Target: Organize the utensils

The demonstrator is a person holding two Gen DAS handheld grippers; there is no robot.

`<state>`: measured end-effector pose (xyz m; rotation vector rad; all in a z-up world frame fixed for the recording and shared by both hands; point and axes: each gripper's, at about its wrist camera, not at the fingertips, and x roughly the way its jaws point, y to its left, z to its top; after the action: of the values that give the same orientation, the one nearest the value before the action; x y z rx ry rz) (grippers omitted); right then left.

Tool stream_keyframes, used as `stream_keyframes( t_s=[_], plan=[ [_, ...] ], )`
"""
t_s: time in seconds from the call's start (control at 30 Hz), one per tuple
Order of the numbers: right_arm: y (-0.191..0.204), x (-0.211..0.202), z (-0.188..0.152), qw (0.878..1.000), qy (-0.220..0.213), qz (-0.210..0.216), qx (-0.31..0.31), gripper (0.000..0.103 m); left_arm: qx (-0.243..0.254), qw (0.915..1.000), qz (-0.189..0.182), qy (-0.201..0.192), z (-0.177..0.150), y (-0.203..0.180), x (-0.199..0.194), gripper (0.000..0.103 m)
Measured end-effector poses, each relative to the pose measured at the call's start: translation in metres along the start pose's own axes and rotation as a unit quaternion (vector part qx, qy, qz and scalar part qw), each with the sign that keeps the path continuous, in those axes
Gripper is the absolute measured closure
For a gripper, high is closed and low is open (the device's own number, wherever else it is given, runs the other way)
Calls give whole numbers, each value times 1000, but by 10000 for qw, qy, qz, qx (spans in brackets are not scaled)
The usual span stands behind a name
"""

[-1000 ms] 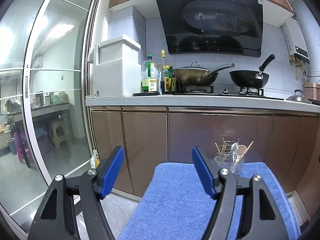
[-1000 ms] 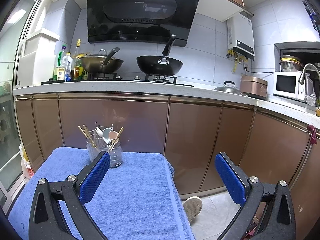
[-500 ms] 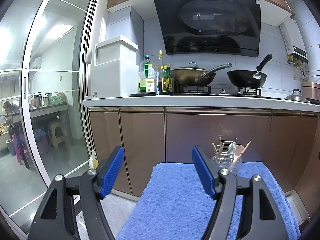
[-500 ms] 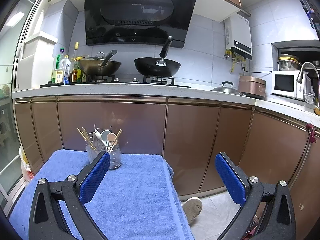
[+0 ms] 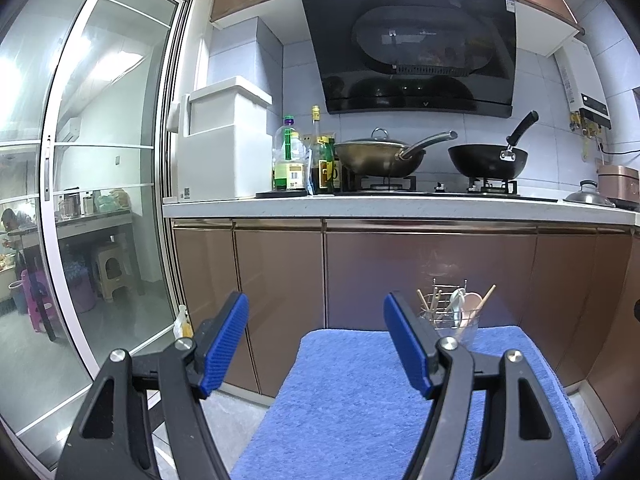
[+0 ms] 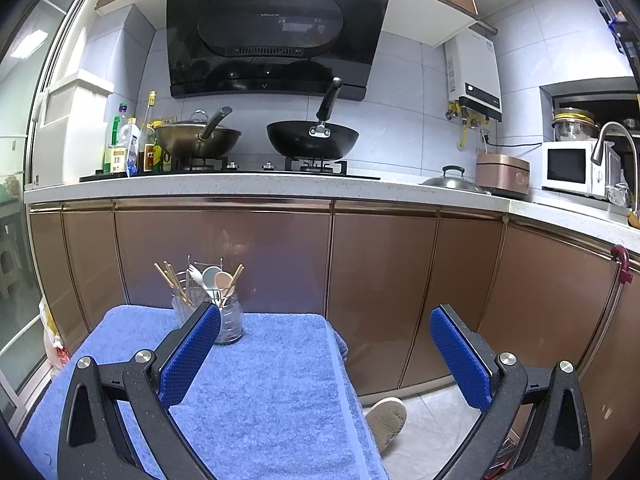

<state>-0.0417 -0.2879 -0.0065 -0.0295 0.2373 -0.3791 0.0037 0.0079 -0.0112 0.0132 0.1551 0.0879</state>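
- Left gripper [image 5: 316,344]: wide open, holding nothing, up over the near left edge of the blue towel [image 5: 360,400].
- Right gripper [image 6: 325,350]: wide open too, nothing inside, over the towel's right side.
- Utensil holder [image 6: 224,316]: standing up at the far edge of the towel, well ahead, just past the right gripper's left finger.
- Chopsticks [image 6: 172,284] and spoons [image 6: 218,280]: poking up, handles down.
- Probably an easier reach for the right gripper.

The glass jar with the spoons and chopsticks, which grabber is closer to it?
Probably right. The right gripper has the jar just past its left finger; the left gripper sees it smaller, beyond its right finger.
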Motion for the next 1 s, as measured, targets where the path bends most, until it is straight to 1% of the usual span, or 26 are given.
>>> stream_keyframes(
  t_s=[0.27, 1.0],
  plan=[
    [-2, -2, 1, 9999, -100, 30, 17, 0, -45, 9999, -16, -109, 1, -1, -2, 34],
    [2, 1, -5, 10000, -44, 52, -14, 0, 25, 10000, -30, -31, -4, -6, 3, 34]
  ],
)
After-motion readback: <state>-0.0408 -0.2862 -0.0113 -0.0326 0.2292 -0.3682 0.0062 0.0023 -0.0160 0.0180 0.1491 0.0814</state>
